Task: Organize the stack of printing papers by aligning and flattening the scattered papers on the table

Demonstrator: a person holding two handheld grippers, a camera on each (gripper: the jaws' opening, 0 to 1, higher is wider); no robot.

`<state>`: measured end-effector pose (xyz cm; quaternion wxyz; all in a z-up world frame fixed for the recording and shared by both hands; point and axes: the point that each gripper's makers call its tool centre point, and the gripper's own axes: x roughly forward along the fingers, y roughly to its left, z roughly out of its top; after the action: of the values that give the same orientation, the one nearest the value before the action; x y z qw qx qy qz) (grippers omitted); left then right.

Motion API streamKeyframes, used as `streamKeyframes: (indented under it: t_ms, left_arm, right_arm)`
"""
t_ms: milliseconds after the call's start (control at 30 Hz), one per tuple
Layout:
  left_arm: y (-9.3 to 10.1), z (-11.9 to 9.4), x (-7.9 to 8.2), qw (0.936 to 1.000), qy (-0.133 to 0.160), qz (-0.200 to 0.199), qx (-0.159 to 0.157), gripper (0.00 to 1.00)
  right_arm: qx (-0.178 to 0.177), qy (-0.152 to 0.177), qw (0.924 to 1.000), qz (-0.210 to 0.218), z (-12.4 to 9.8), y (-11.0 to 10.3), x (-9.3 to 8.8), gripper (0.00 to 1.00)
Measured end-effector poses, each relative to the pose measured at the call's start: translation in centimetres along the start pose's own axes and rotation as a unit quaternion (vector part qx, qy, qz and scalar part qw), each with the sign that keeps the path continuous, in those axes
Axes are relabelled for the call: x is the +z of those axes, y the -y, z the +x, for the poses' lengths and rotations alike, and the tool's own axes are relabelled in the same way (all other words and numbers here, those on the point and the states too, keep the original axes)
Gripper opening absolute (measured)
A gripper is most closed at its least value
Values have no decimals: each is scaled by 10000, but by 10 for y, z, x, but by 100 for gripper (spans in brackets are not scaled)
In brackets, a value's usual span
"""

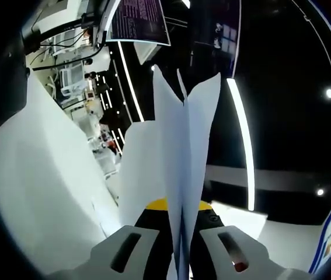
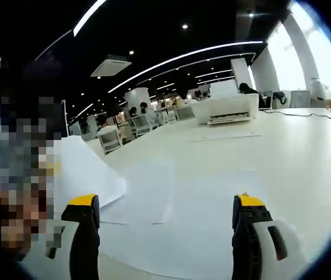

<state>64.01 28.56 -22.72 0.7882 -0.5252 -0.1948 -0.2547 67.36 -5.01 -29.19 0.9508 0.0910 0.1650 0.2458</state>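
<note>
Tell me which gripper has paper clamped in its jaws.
The left gripper: its jaws pinch upright white sheets. The right gripper is open, with papers lying flat beyond it.

A large open-plan office or lab hall is shown. Long white benches [image 2: 305, 146] are set out in rows under a dark ceiling crossed by strip lights [image 2: 177, 58], with a ceiling air unit [image 2: 111, 66]. Seated people [image 2: 136, 114] are seen at far desks, and a monitor [image 1: 139, 20] with cables is seen overhead.
</note>
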Motion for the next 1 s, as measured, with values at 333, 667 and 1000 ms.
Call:
streamKeyframes:
  t_ms: [333, 667, 1000]
  left_arm:
    - [0, 0, 0, 10000, 0, 5, 0, 7]
    - [-1, 0, 0, 10000, -5, 5, 12, 7]
    - [-1, 0, -1, 10000, -7, 2, 12, 7]
  right_arm:
    - [-143, -83, 9998, -70, -2, 15, -5, 90]
    - [-142, -68, 9999, -23, -5, 21, -5, 90]
    - [-134, -97, 9999, -22, -7, 25, -8, 90]
